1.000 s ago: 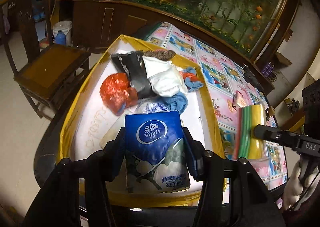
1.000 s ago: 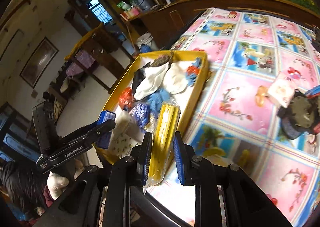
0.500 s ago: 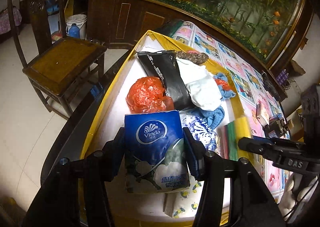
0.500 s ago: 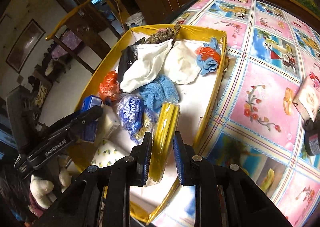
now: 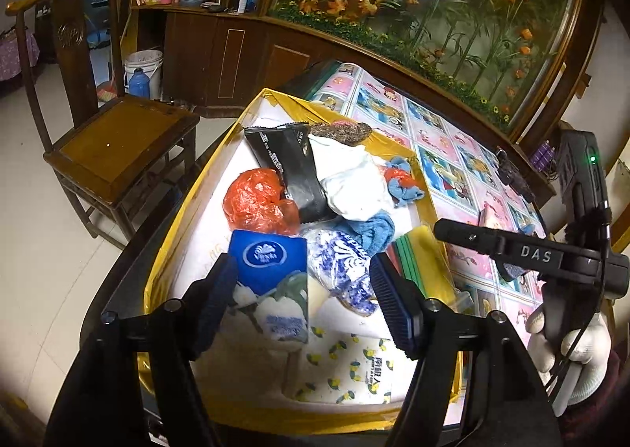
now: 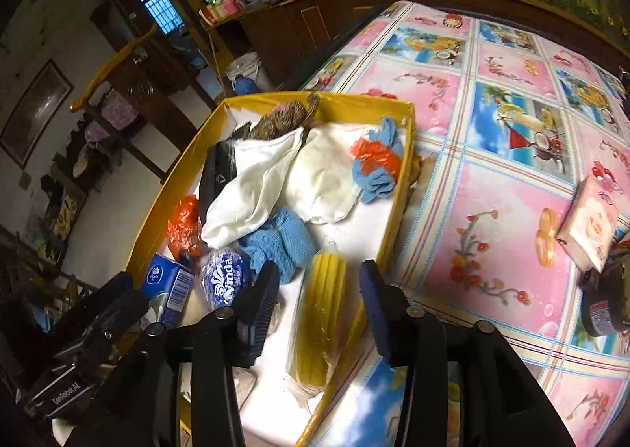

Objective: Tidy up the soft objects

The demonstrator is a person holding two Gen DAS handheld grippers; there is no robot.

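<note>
Both grippers, left (image 5: 303,297) & right (image 6: 315,301), have let go since half a sec ago: jaws spread, blue tissue pack (image 5: 271,273) & yellow sponge pack (image 6: 321,313) now lie in yellow box (image 6: 397,187). Risk: sponge pack leans by near wall, pulling back could snag it & tip it out

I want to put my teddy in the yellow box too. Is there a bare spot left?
Only a little. The yellow-walled box shows bare white floor between the blue fuzzy cloth and its table-side wall, and along the chair-side wall beside the orange plastic bag. The far end and middle are piled up. The pink patterned tablecloth has far more room.
</note>
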